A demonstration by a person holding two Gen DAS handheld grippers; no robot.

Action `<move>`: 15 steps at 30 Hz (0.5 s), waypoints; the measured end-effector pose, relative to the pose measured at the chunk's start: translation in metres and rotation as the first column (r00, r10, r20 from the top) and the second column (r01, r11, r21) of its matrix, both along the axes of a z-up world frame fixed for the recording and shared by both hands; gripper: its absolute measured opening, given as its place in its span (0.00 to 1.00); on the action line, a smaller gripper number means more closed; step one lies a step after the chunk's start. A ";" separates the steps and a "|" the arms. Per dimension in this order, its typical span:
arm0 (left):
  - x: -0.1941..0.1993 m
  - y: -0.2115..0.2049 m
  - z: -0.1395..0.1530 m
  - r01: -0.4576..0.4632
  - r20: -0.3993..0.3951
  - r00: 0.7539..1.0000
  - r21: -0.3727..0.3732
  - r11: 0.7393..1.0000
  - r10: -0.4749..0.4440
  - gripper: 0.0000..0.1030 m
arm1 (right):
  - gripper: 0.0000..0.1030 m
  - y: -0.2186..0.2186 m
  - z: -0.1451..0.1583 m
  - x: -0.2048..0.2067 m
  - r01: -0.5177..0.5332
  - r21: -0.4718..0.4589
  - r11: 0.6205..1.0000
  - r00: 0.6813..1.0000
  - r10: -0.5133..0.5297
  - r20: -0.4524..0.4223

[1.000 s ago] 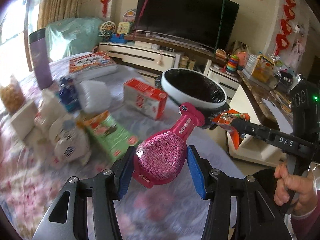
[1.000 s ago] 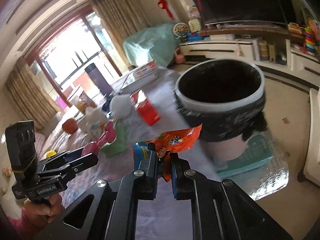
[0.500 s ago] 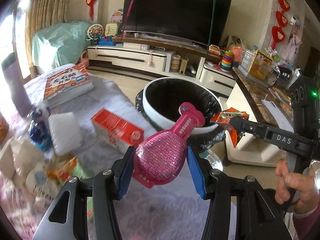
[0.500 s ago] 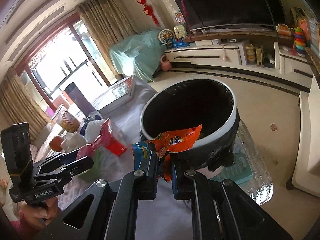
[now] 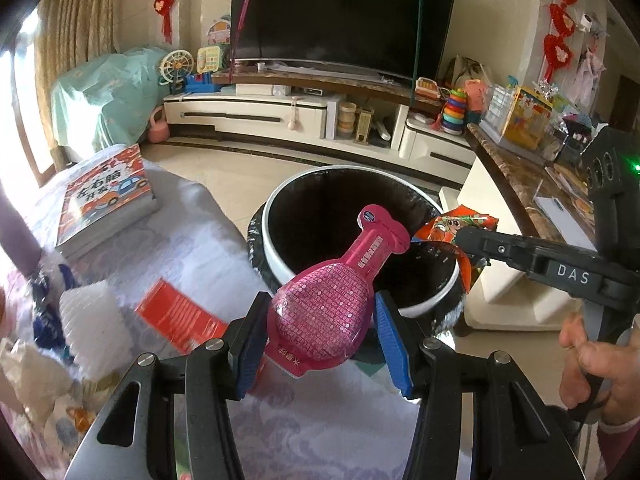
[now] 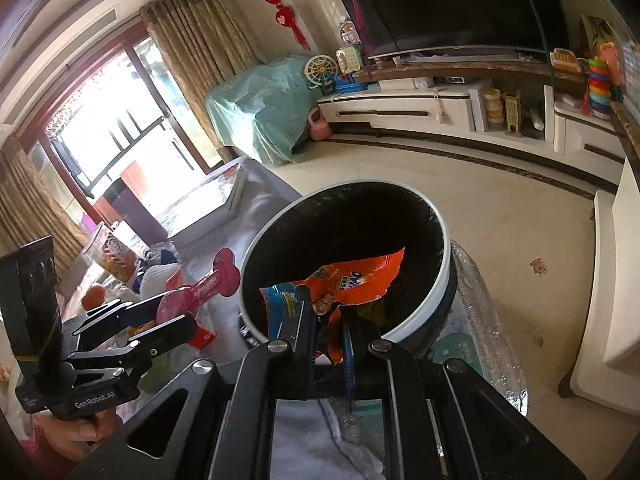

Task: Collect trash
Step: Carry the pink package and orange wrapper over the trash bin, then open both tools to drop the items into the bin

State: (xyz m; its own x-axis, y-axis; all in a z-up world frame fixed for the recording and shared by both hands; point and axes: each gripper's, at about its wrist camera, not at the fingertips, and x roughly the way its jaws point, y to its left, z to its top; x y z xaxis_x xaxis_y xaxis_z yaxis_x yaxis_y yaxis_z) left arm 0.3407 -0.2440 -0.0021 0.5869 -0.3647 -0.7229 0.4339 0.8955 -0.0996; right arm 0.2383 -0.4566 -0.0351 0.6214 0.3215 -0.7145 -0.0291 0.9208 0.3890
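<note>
Left gripper [image 5: 320,332]: blue ribbed pads clamp a glossy pink sequin-textured bottle-shaped pouch [image 5: 328,308], neck over the round white-rimmed, black-lined bin [image 5: 276,268] ahead. Right gripper [image 6: 326,320]: closed on a crinkled orange foil snack wrapper [image 6: 352,280] above that bin. Only the left view shows the red carton [image 5: 180,316] beside its left jaw.

Television [image 5: 344,16], dark, on long white cabinet [image 5: 256,114]; picture book [image 5: 106,196] flat on tabletop [image 5: 192,240]; pink kettlebell [image 5: 159,130] on floor; stacking-ring toy [image 5: 455,112].
</note>
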 end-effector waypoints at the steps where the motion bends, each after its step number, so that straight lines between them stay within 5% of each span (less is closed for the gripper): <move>1: 0.005 -0.002 0.000 0.005 -0.004 1.000 -0.001 1.000 -0.005 0.49 | 0.10 0.000 -0.001 0.001 0.000 -0.001 1.000 1.000 0.000 -0.003; 15: 0.065 -0.036 -0.011 0.029 -0.035 0.999 0.068 0.997 -0.026 0.49 | 0.12 -0.013 -0.013 0.038 -0.016 -0.027 1.000 0.998 0.015 -0.056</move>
State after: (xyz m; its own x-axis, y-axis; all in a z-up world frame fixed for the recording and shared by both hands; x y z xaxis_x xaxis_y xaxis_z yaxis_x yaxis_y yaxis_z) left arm 0.4061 -0.2802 -0.0131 0.5516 -0.3294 -0.7663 0.4558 0.8884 -0.0537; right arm 0.2765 -0.4698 -0.0479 0.5750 0.3106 -0.7569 -0.0221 0.9307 0.3651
